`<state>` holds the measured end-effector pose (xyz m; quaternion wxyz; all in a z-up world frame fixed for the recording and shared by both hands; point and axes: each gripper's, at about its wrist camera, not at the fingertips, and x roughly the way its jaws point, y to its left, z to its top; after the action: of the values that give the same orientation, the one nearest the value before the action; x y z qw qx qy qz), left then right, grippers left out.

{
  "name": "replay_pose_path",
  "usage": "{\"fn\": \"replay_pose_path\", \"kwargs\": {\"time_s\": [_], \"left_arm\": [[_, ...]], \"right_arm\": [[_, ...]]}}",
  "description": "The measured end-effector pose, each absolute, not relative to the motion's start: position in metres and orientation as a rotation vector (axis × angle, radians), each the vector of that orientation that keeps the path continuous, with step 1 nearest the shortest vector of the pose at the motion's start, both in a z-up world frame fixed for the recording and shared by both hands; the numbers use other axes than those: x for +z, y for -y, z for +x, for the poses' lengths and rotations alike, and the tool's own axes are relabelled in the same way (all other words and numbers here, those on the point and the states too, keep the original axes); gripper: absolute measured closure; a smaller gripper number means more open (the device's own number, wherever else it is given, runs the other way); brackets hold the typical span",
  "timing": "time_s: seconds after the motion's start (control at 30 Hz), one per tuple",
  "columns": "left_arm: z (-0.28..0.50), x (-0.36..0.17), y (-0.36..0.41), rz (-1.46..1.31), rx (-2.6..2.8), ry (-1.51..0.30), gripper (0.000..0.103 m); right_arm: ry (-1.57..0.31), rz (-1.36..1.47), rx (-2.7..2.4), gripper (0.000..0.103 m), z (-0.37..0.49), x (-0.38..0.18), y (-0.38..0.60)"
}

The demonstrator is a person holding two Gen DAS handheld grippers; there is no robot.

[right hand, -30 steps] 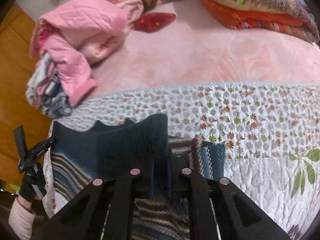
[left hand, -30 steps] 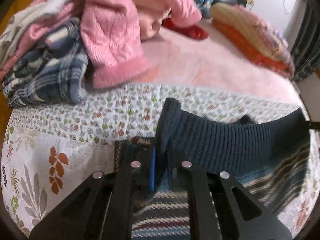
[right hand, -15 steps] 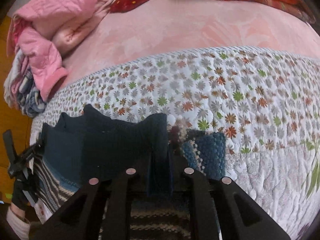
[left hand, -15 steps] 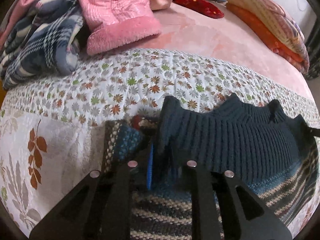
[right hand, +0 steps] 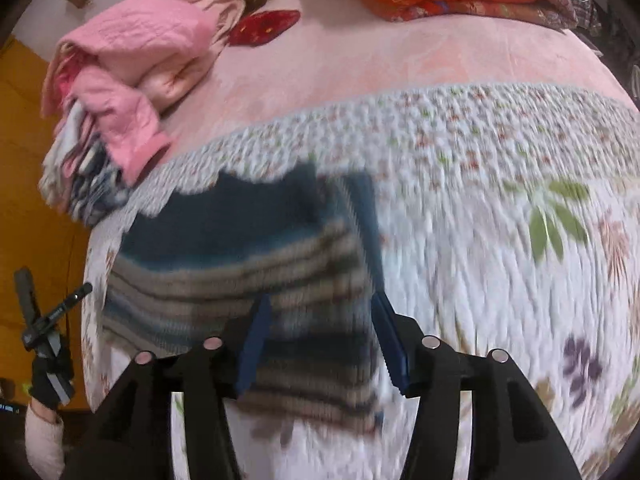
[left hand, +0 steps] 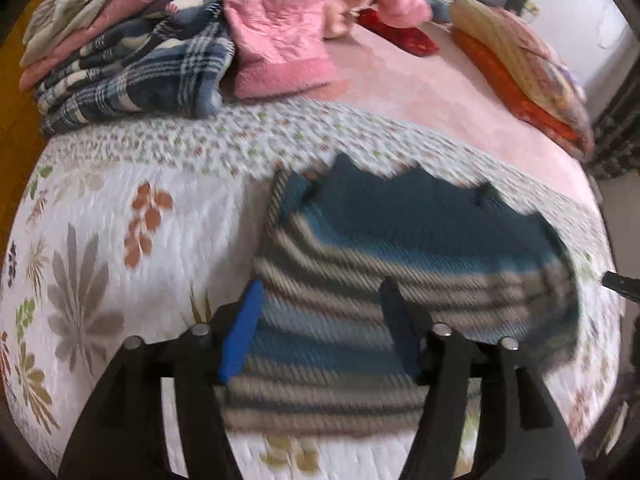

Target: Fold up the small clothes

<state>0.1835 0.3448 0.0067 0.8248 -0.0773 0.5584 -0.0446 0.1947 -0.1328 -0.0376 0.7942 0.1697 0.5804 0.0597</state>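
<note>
Judging by the lie of it, one fold looks done: the striped knit sweater [left hand: 400, 264] lies doubled on the floral quilt [left hand: 132, 216], dark ribbed hem band at 12 o'clock, stripes toward the near edge, and what looks like a sleeve tucked along its side (9 o'clock edge in the left view, 3 o'clock in the right). Left gripper [left hand: 320, 320] has jaws apart, nothing between them, hanging over the sweater's near stripes. Right gripper [right hand: 320, 332] likewise apart and empty, over the same garment's near corner. Both frames are motion-blurred, so can't tell whether the layers line up cleanly. Left to do, as I read it: probably one more fold to make it compact, then on to other pieces; the clothes pile [left hand: 132, 52] of pink and plaid items at 10–11 o'clock still looks unsorted. Room: bare quilt at 9 o'clock of the sweater in the left view and at 3 o'clock in the right view, pink blanket [right hand: 360, 64] clear at 12. Constraints: bed edge just beside the sweater's far side at 3 o'clock in the left view, and folded bedding [left hand: 532, 80] at 1–2 o'clock.
</note>
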Motion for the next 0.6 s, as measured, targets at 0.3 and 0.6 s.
{"fn": "replay_pose_path", "kwargs": {"time_s": [0.3, 0.6], "left_arm": [[0.148, -0.033, -0.328, -0.229, -0.118, -1.303, 0.032], [0.157, -0.071, -0.336, -0.193, -0.056, -1.357, 0.032]], "right_arm": [[-1.371, 0.321, 0.125, 0.048, 0.150, -0.088, 0.120], [-1.476, 0.393, 0.137, 0.092, 0.146, -0.118, 0.131]]}}
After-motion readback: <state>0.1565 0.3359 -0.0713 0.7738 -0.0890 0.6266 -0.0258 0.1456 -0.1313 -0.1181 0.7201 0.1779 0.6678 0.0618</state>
